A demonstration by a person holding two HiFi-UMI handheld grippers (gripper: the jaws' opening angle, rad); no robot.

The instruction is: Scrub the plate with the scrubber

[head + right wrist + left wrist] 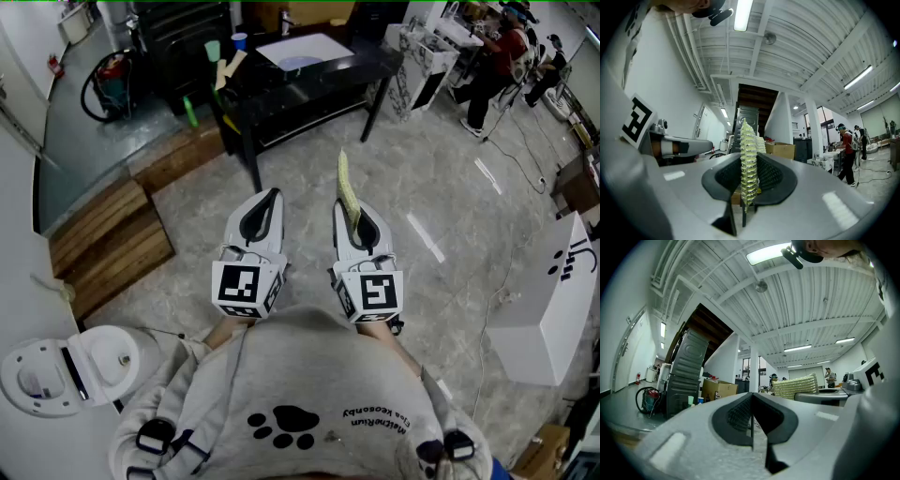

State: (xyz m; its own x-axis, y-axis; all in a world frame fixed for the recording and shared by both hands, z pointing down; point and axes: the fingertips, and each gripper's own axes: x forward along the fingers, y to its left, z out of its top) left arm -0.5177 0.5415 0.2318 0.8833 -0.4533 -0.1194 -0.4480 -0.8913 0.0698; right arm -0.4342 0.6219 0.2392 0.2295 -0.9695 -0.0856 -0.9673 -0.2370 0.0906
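Note:
Both grippers are held close to my body, pointing forward over the grey floor. My right gripper (348, 208) (749, 174) is shut on a yellow-green mesh scrubber (345, 183) (748, 150), which stands up edge-on from between the pads. The scrubber (797, 386) also shows in the left gripper view, off to the right. My left gripper (271, 195) (751, 404) is shut with nothing between its pads. What looks like a pale plate (300, 64) lies on a white sheet on the black table (319, 89), well ahead of both grippers.
Cups (214, 50) stand at the table's left end. Wooden pallets (108, 234) lie on the floor to the left, with a white device (66, 370) near my left side. A white box (553, 300) stands at right. A person (497, 56) works at far right.

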